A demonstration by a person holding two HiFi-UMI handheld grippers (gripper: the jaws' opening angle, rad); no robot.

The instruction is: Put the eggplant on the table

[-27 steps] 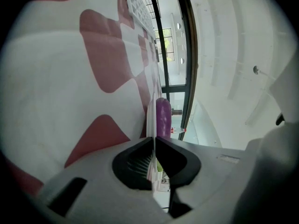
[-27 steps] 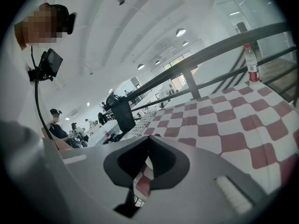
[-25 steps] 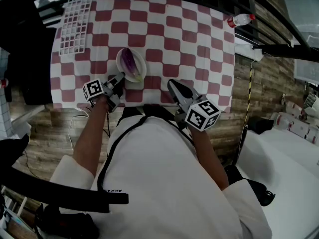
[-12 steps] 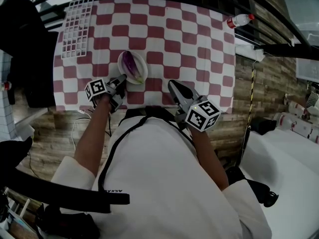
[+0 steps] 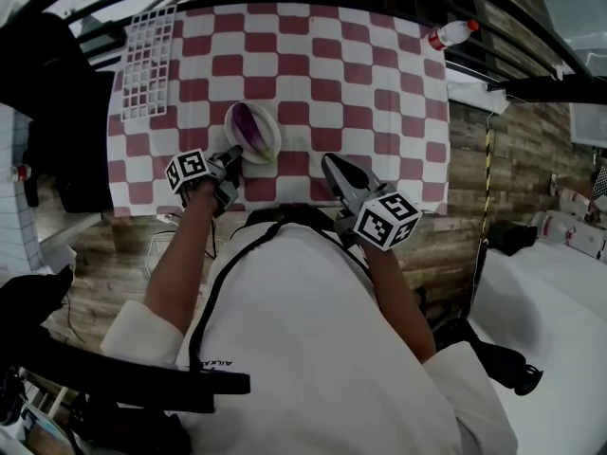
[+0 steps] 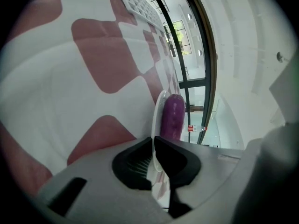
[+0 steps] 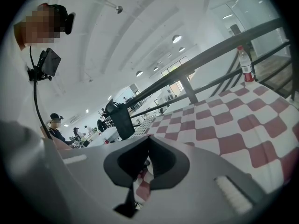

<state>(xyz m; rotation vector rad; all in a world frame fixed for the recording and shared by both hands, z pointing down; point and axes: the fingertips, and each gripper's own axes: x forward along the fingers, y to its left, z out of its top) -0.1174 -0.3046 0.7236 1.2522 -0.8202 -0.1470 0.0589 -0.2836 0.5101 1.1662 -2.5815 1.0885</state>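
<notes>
Barely any shift: left gripper (image 6: 153, 140) at same spot on near rim of plate (image 6: 154, 118). Jaws just eased open a touch, yet nearly together, rim pinched between pads. Eggplant (image 6: 173, 115) lies on plate as before, not yet on table (image 5: 370, 74). Right gripper (image 7: 148, 139) idle, jaws together, empty. Judgement: transfer not begun; grip is on plate, not eggplant.

I can read very little here. Small lettering (image 5: 211, 371) runs beside the black stripe on my white shirt (image 5: 303, 349). It seems to begin "AILKA", but it is too tiny to be sure. The left cube (image 5: 187, 170) and right cube (image 5: 388, 221) carry only black-and-white square patterns, no letters. The bottle (image 5: 451, 34) has a red label too small to read. A red-and-white sign (image 6: 190, 127) far off is blurred.
</notes>
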